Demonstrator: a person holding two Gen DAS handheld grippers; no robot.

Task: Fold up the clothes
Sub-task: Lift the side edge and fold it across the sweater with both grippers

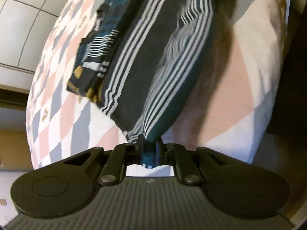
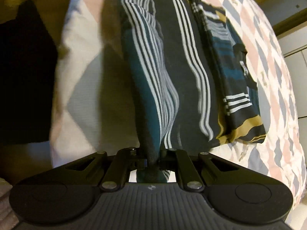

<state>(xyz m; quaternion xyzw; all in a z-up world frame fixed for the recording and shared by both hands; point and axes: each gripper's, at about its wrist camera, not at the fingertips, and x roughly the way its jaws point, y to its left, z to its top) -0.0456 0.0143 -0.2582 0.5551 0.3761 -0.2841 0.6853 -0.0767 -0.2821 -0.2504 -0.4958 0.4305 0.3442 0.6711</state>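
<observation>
Left wrist view shows my left gripper (image 1: 148,143) pinched nearly closed on a bunched teal edge of the striped garment (image 1: 134,61), which stretches away from me over the patterned bedspread (image 1: 57,115). Right wrist view shows the same on the other side: my right gripper (image 2: 153,153) is clamped on a gathered fold of that cloth, its dark panel with white stripes running far up the bed. Beside it, touching its edge, lies a folded top with gold trim (image 2: 239,99).

I judge I am lifting one long edge to carry it over the rest. To do this well, I should keep both grippers level with each other so the edge stays taut and straight, bring it across evenly, and lay it on the far edge without dragging the neighbouring folded piece.
</observation>
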